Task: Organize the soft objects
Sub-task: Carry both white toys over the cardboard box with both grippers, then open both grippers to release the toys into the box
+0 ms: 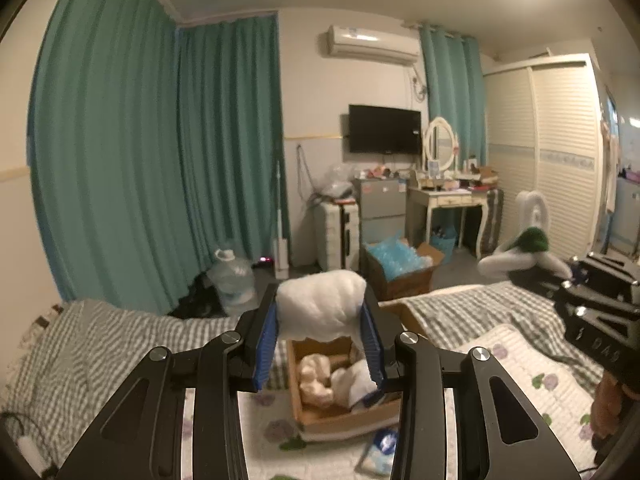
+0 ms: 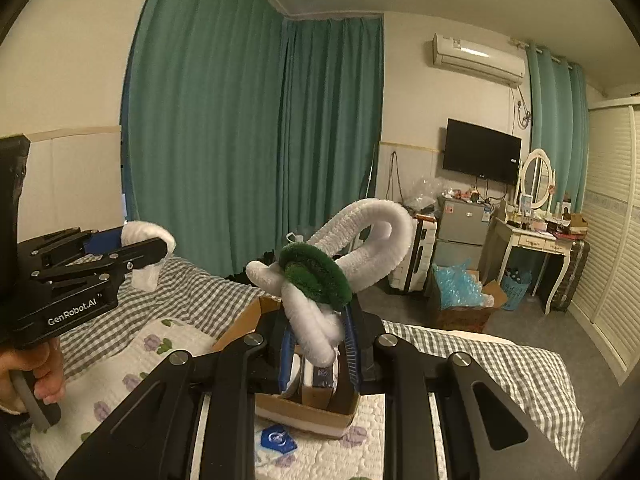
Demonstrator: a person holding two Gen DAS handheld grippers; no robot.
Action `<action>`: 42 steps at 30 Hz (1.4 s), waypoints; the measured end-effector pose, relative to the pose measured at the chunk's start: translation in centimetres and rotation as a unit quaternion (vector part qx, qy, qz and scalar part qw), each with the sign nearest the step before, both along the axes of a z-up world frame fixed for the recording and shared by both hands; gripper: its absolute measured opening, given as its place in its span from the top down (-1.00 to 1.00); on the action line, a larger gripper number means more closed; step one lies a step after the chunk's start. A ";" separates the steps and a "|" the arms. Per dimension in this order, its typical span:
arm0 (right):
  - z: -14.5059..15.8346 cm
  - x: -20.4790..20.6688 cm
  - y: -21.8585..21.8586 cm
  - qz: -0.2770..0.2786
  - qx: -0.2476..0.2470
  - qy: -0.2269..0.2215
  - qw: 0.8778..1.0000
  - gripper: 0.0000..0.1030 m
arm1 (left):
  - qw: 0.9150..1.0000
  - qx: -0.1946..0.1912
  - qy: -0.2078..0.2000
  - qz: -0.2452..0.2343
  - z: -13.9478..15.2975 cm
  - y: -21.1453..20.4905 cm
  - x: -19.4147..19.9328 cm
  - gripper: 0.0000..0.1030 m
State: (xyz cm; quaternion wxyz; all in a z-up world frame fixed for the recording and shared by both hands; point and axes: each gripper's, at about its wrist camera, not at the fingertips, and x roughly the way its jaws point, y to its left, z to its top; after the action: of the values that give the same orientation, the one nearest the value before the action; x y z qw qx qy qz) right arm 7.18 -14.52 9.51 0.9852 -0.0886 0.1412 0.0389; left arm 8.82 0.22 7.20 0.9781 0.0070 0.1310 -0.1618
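My left gripper is shut on a white cotton wad and holds it above an open cardboard box on the bed. The box holds cream and white soft pieces. My right gripper is shut on a white fuzzy twisted flower with a green centre, held above the same box. The right gripper shows at the right in the left wrist view, with the flower. The left gripper with the cotton wad shows at the left in the right wrist view.
The bed has a grey checked cover and a white floral quilt. A blue-and-white packet lies in front of the box. Beyond the bed stand a water jug, a carton of blue plastic and a dressing table.
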 end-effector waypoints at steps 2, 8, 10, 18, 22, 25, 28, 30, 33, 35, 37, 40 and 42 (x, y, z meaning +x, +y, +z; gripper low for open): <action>-0.4 1.5 -0.2 -0.001 0.001 0.004 1.000 0.59 | 1.000 -0.001 0.004 0.000 -0.2 -0.4 1.1 0.29; -2.2 6.0 -1.7 0.000 0.004 0.021 1.000 0.59 | 1.000 0.016 0.022 0.002 -1.6 -2.1 4.9 0.29; -3.0 7.5 -1.9 -0.002 0.000 0.034 0.999 0.59 | 0.999 0.017 0.035 0.004 -2.4 -2.5 6.4 0.29; -8.0 13.2 -3.4 -0.012 0.016 0.102 0.995 0.59 | 0.992 0.008 0.128 0.014 -7.5 -4.0 11.6 0.28; -11.5 15.1 -3.7 -0.012 0.006 0.149 0.989 0.59 | 0.987 0.015 0.159 0.014 -9.9 -4.7 12.8 0.28; -13.4 16.0 -3.8 -0.010 0.006 0.177 0.984 0.59 | 0.985 0.036 0.170 0.011 -11.0 -5.7 13.4 0.28; -14.7 16.9 -4.0 -0.009 -0.002 0.196 0.981 0.58 | 0.982 0.058 0.180 0.010 -12.2 -6.4 14.1 0.27; -15.4 17.5 -4.0 -0.011 -0.007 0.208 0.978 0.58 | 0.979 0.062 0.196 0.010 -13.1 -6.7 14.7 0.27; -16.7 18.2 -4.0 -0.014 -0.011 0.231 0.973 0.55 | 0.972 0.071 0.224 0.012 -14.5 -7.1 15.2 0.19; -17.6 18.4 -4.2 -0.014 -0.007 0.240 0.971 0.52 | 0.968 0.092 0.233 0.018 -15.3 -7.7 15.3 0.17; -17.6 18.6 -4.3 -0.015 0.000 0.235 0.972 0.47 | 0.967 0.123 0.223 0.030 -15.6 -8.5 15.0 0.14; -17.5 18.7 -5.0 -0.024 0.010 0.233 0.972 0.29 | 0.966 0.127 0.222 0.026 -15.6 -8.9 14.7 0.04; -17.4 18.7 -5.0 -0.028 0.006 0.230 0.973 0.05 | 0.966 0.117 0.228 0.024 -15.5 -8.7 14.7 -0.03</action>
State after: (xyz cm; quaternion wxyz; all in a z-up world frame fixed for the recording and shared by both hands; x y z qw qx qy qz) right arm 25.91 -19.48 -7.89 0.9277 -0.0672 0.3658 0.0316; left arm 23.47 -8.46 -8.27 0.9183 0.0815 0.3686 -0.1195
